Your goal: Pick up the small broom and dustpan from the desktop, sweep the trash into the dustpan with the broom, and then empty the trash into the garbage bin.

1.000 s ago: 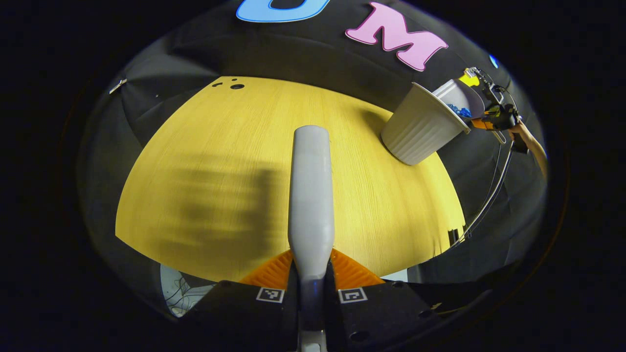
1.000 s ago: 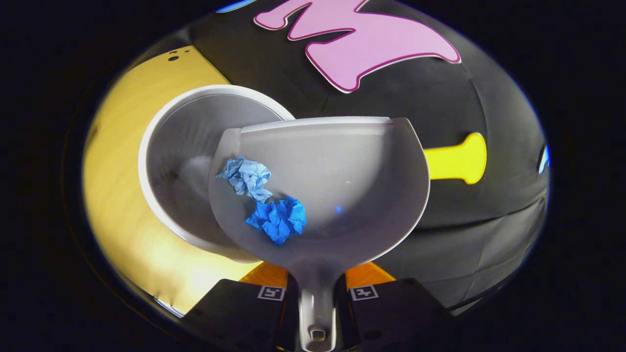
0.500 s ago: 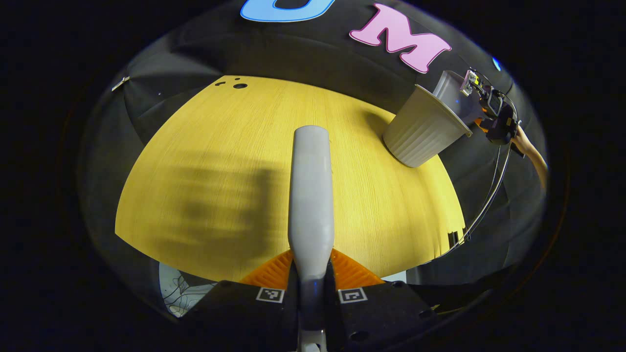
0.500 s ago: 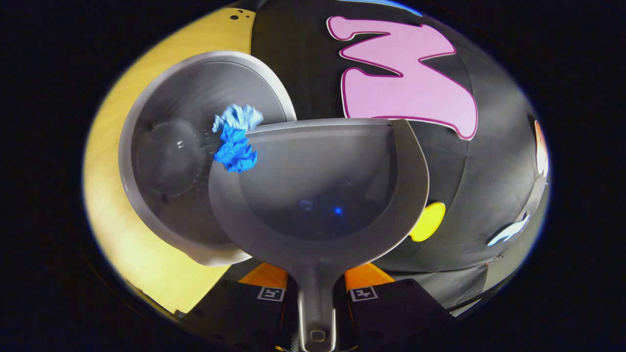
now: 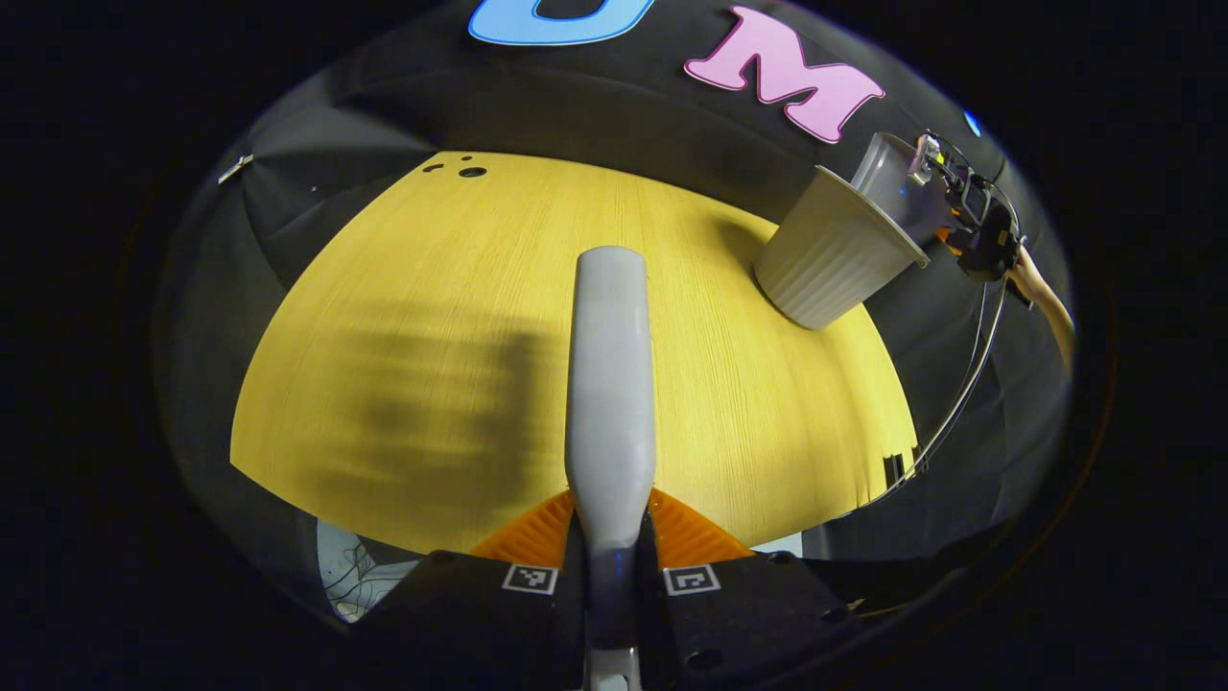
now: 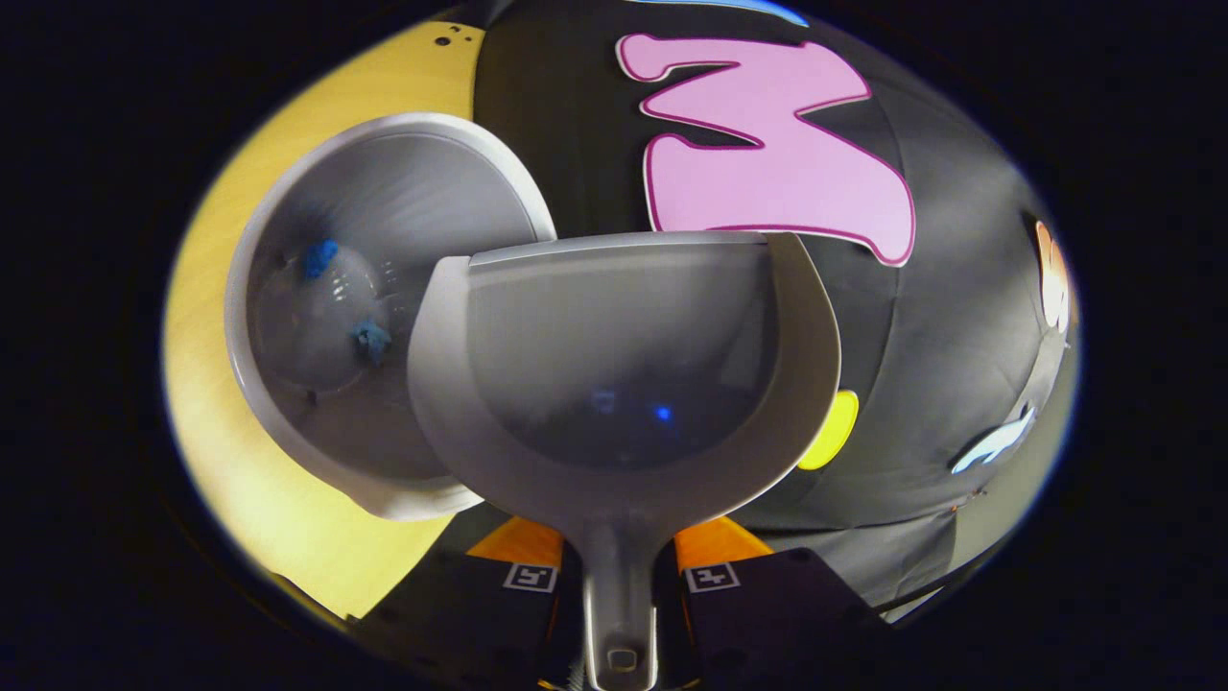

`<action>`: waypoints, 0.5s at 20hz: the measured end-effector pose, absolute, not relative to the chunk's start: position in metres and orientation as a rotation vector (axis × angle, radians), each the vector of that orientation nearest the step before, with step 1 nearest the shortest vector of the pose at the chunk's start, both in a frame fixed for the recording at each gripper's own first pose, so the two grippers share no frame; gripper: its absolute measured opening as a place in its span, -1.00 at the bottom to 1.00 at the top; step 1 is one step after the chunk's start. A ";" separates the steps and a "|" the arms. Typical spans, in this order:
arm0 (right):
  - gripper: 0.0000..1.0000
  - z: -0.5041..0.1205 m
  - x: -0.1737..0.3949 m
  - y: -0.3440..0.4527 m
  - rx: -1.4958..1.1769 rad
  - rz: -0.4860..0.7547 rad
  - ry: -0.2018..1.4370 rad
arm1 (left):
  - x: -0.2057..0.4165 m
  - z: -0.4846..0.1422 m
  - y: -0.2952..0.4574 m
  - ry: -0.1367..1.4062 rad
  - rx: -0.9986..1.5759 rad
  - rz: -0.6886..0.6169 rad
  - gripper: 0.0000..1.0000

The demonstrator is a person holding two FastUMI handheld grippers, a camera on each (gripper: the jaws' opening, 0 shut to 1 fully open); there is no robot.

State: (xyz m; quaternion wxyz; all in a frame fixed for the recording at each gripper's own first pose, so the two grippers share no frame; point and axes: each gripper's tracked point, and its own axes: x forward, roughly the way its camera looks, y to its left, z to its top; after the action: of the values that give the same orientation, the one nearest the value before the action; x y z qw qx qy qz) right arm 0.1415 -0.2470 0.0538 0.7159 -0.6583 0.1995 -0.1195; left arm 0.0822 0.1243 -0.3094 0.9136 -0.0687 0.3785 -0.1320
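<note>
The right gripper (image 6: 620,576) was clamped on the handle of the dustpan (image 6: 624,384), whose long axis ran straight out from the fingers, its open lip tipped over the right rim of the garbage bin (image 6: 288,403). The pan looked empty; 2 blue scraps of trash (image 6: 369,338) lay on the bin's bottom. The bin stood at the far right of the yellow desktop (image 5: 432,336). The left gripper (image 5: 610,574) was closed on the broom (image 5: 608,384), which pointed away over the bare desktop, well apart from the bin. The next move likely turned on drawing the pan back along its handle, clear of the rim.
</note>
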 end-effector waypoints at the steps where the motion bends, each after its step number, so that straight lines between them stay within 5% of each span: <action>1: -0.34 0.054 0.140 -0.248 -1.391 -0.264 0.460 | 0.084 -0.308 0.125 0.773 -0.141 -0.268 -0.48; 10: -0.34 0.066 0.080 -0.243 -0.913 -0.258 0.510 | 0.100 -0.307 0.136 0.739 -0.077 -0.220 -0.43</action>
State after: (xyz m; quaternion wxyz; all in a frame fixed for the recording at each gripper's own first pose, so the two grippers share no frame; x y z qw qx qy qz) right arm 0.0803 -0.2430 0.0657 0.8585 -0.4348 0.2427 -0.1227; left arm 0.0999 0.1355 -0.3071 0.9259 -0.0377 0.3601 -0.1075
